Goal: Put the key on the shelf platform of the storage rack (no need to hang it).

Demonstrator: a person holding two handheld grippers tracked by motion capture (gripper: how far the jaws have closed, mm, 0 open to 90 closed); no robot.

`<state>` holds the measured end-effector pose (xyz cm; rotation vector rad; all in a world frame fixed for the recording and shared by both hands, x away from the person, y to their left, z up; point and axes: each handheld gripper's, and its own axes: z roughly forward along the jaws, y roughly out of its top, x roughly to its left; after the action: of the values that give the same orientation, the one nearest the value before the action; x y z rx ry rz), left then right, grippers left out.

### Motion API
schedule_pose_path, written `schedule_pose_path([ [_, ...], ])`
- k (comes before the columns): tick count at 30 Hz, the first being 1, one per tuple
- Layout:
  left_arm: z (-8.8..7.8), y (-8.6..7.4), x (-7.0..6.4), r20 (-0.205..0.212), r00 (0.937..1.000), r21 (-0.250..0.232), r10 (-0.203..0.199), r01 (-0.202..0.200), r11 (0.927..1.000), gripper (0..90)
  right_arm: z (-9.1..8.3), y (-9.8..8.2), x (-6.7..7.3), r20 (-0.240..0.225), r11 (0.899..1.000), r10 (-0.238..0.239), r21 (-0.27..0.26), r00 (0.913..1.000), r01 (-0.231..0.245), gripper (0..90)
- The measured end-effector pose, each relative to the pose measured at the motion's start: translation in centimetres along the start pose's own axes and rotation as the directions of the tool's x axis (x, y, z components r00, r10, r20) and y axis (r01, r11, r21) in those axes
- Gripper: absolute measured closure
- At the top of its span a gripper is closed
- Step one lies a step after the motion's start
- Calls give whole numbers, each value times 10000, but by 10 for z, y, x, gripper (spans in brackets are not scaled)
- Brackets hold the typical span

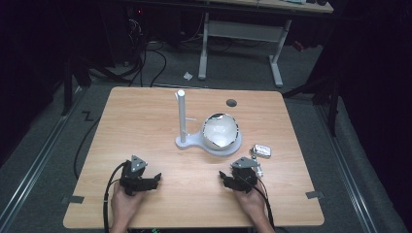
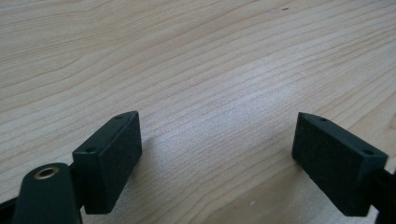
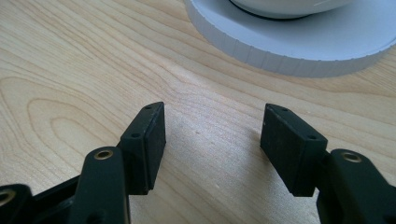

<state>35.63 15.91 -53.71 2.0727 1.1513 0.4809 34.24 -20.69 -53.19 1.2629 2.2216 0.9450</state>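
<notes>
Light wood-grain table (image 1: 145,126) — white stand (image 1: 182,121), white bowl (image 1: 219,130) (black fingers (image 3: 147,140)).

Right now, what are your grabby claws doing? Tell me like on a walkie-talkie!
Left hand-held gripper open, empty. Right hand-held gripper open, empty. White bowl sits on white stand, untouched. Small silver object beside right hand-held gripper.

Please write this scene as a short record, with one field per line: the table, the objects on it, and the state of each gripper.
table: wooden top, round dark hole near far edge
stand: white base with upright post, centre
bowl: white bowl on the stand's base
small item: silvery object, right of stand; kind unclear
left gripper: open, empty, near edge
right gripper: open, empty, pointing at the base
</notes>
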Motion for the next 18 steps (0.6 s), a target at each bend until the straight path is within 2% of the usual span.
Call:
schedule_pose_path([
  [18, 0, 0, 0, 3, 10000, 2, -1, 1, 10000, 163, 0, 0, 0, -23, 10000, 25, 20, 10000, -25, 405],
])
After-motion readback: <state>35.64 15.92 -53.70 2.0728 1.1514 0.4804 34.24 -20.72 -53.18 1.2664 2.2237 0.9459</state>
